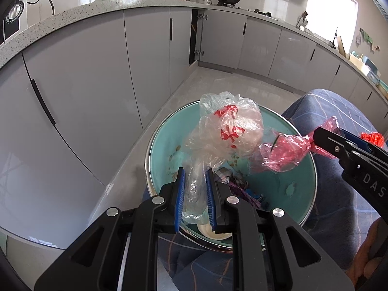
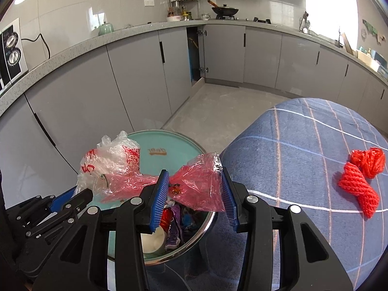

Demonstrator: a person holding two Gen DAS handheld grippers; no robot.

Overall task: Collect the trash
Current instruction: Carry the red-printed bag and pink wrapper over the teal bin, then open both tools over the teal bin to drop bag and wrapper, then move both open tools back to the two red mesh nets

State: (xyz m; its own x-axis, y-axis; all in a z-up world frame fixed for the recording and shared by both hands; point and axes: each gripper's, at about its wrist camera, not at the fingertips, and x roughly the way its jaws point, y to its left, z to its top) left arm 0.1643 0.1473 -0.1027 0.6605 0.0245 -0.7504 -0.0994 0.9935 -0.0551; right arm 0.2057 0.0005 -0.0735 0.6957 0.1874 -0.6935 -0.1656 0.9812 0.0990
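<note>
Left wrist view: the left gripper (image 1: 195,195) points down into a round bin (image 1: 308,169) with a teal lining and a metal rim. Its blue pads are drawn close and clamped on the twisted lower part of a clear plastic bag (image 1: 228,128) with red printing, which billows up over the bin's opening. At the right edge the right gripper (image 1: 315,140) reaches in with a red cellophane bag (image 1: 286,152) in its tip; that bag hangs over the right half of the bin, touching the clear one. Inside the bin lie crumpled wrappers (image 1: 242,189) and a white cup (image 1: 213,234) near the near rim. A blue checked cloth (image 1: 327,106) covers the surface beside the bin on the right.

Right wrist view: the right gripper (image 2: 196,191) holds its jaws partly apart, the red cellophane bag (image 2: 196,181) spanning between both pads, one end trailing left past the left pad. The bag sits above the bin (image 2: 208,223), at its right rim. The clear plastic bag (image 2: 111,160) stands at the left, over the left gripper (image 2: 80,198). Two pieces of red foam netting (image 2: 361,181) rest on the blue checked cloth (image 2: 303,145), near its right edge, well apart from the bin.
</note>
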